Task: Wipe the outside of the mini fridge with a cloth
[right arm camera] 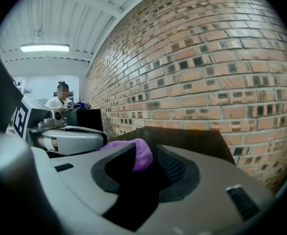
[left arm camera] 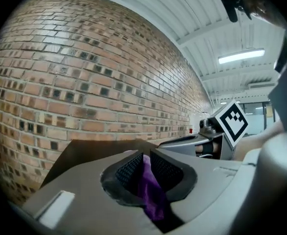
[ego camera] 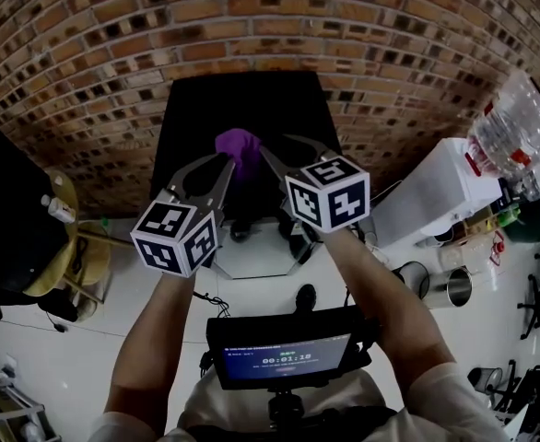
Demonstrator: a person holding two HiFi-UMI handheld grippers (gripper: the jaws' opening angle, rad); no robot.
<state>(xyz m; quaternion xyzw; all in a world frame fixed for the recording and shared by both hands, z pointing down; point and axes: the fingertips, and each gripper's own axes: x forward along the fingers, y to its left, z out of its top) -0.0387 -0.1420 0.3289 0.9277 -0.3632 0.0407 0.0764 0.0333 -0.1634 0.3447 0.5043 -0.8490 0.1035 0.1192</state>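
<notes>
The black mini fridge (ego camera: 205, 109) stands against the brick wall, and I look down on its flat top. A purple cloth (ego camera: 240, 145) hangs bunched over its front edge, between my two grippers. My left gripper (ego camera: 228, 161) comes from the lower left. In the left gripper view its jaws (left arm camera: 144, 173) stand nearly together, pinching a thin fold of the cloth (left arm camera: 151, 192). My right gripper (ego camera: 263, 153) meets the cloth from the right. Its jaws (right arm camera: 146, 161) stand wider, and a rounded lump of cloth (right arm camera: 141, 153) fills the gap at the tips.
A white cabinet (ego camera: 436, 191) stands right of the fridge, with clear water bottles (ego camera: 519, 127) and metal cups (ego camera: 454, 288) near it. A yellow chair (ego camera: 67, 238) is at the left. A small screen (ego camera: 284, 353) sits at my chest. A person (right arm camera: 60, 99) sits far off.
</notes>
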